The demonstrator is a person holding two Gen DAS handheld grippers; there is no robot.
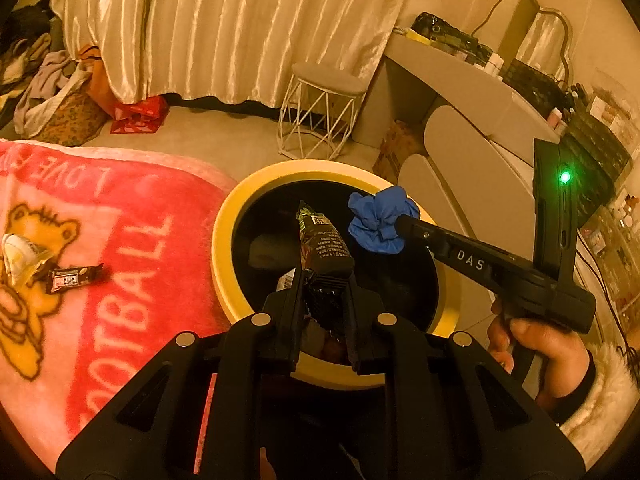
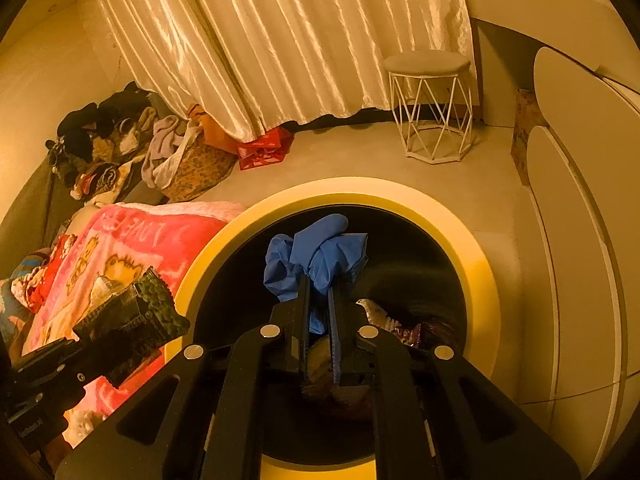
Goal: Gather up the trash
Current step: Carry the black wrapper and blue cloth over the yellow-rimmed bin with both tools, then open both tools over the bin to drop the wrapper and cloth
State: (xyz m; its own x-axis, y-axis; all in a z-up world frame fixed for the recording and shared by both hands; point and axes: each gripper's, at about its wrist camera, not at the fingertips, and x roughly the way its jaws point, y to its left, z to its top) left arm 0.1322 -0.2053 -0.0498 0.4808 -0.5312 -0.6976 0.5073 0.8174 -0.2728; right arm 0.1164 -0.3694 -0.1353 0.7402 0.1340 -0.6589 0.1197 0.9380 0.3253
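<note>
Bedroom floor, warm yellow light, satin curtain (image 2: 280, 40) at the back, a wire stool (image 2: 432, 104) beyond and a pink blanket (image 1: 120, 280) spread off to the left claw's left. Right under both claws sits the bin (image 2: 486, 272), yellow rim, dark inside, some trash already at the bottom. The left claw (image 1: 324, 280) is pinching a dark snack wrapper (image 1: 320, 240) by its lower end, so the rest sticks up over the bin's mouth. The right claw (image 2: 320, 292) is pressed tight on a balled-up blue glove (image 2: 316, 248), also hanging over the opening. Both look featherlight and floppy: the wrapper is crinkly and probably slick, the glove soft and maybe clingy, so I'd guess either could stick to a pad rather than drop clean. The mouth is wide, plenty of room, though the two claws are close together over it. Left of the left claw on the blanket there's still a small candy wrapper (image 1: 74, 278) and a crumpled white scrap (image 1: 22, 256), best nipped at a raised edge without snagging the fleece.
</note>
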